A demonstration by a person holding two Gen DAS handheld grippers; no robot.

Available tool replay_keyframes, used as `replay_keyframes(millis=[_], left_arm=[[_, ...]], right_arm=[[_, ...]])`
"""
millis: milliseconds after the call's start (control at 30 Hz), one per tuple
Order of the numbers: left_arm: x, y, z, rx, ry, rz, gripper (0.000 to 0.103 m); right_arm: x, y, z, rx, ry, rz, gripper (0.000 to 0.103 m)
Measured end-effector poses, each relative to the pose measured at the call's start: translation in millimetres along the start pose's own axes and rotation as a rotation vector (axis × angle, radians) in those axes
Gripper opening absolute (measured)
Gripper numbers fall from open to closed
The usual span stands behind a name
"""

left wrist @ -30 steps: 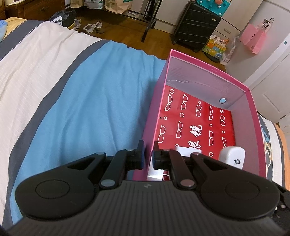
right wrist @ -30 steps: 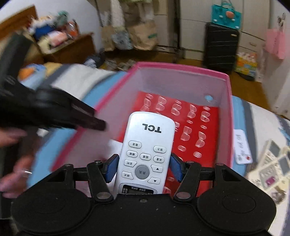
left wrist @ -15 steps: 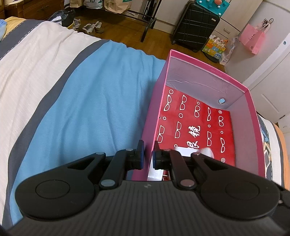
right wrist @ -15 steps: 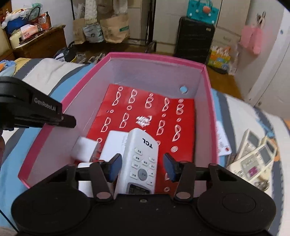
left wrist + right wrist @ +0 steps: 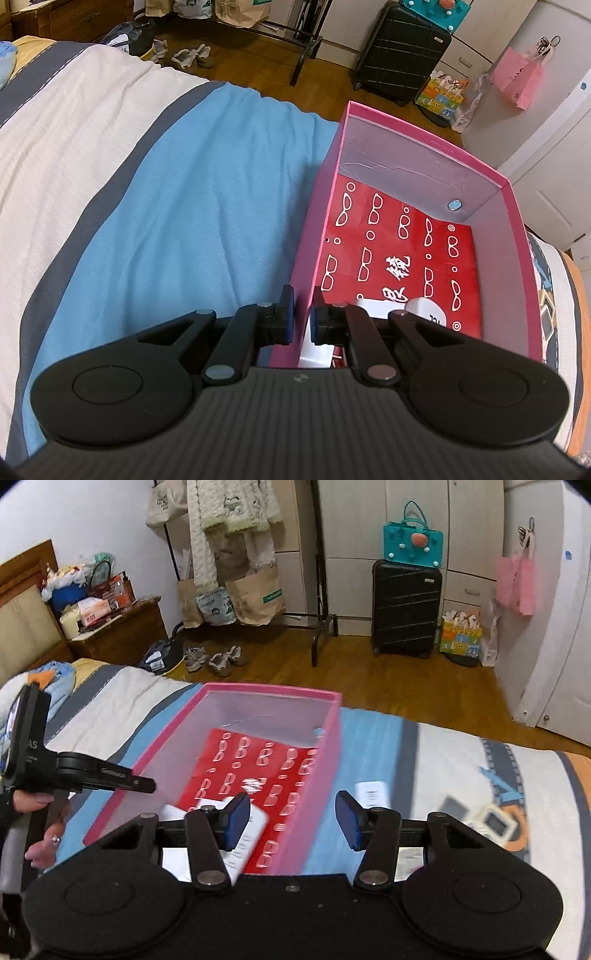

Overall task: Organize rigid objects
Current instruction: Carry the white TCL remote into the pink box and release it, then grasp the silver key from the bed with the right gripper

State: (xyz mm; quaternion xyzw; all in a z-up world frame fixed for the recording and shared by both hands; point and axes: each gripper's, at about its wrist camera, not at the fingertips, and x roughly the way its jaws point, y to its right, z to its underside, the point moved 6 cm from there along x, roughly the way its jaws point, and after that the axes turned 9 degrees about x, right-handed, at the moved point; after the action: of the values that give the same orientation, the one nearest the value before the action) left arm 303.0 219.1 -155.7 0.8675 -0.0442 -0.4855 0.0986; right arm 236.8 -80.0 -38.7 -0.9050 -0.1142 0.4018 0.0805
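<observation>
Left gripper [image 5: 300, 317] clamped on the near left wall of the pink box [image 5: 517, 236], one pad outside, one inside, pressed tight on the thin cardboard. Just past its inner pad, down in the box: the rounded end of a white TCL remote [image 5: 424, 312], lying on the red glasses-print sheet [image 5: 402, 236] that lines the floor, with another flat white item partly hidden beside it. Left of the tool, blue, grey and white striped bedding [image 5: 177, 206]. Beyond the box's far wall, wooden floor and a black suitcase [image 5: 400, 51].

Right gripper [image 5: 291, 821] held above the box's near right corner, jaws apart and having just been opening, nothing between the pads. Under its left finger, blurred, the white remote inside the box; directly ahead, between the fingers, the box's right wall. To the right of the tool, on the bed, a white card [image 5: 371, 794] close by and further remotes [image 5: 495, 821] farther off, blurred. Far to the tool's left, the other gripper pinching the box's left wall, with a hand [image 5: 40, 827] below it. Farther ahead, shoes, paper bags, a clothes rack and the suitcase against the wardrobes.
</observation>
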Motion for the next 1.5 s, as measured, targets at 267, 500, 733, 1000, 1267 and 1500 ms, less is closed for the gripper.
replay_keyframes(millis=[267, 500, 733, 1000, 1267, 1500], left_arm=[[-1, 9, -1, 0.049, -0.002, -0.044, 0.006], [-2, 8, 0, 0.044, -0.005, -0.053, 0.006], [3, 7, 0, 0.042, -0.016, -0.055, 0.006], [4, 7, -1, 0.042, -0.015, -0.053, 0.006], [3, 7, 1, 0.044, -0.013, -0.052, 0.006], [2, 8, 2, 0.044, -0.013, -0.057, 0.006]], right_arm=[[-1, 84, 8, 0.25, -0.079, 0.003, 0.065], [36, 139, 46, 0.467, -0.169, -0.004, 0.065], [58, 165, 79, 0.33, -0.209, 0.152, 0.065], [88, 178, 84, 0.326, -0.225, 0.235, 0.027], [50, 170, 75, 0.374, -0.144, 0.125, 0.01], [10, 132, 54, 0.347, -0.03, -0.062, 0.01]])
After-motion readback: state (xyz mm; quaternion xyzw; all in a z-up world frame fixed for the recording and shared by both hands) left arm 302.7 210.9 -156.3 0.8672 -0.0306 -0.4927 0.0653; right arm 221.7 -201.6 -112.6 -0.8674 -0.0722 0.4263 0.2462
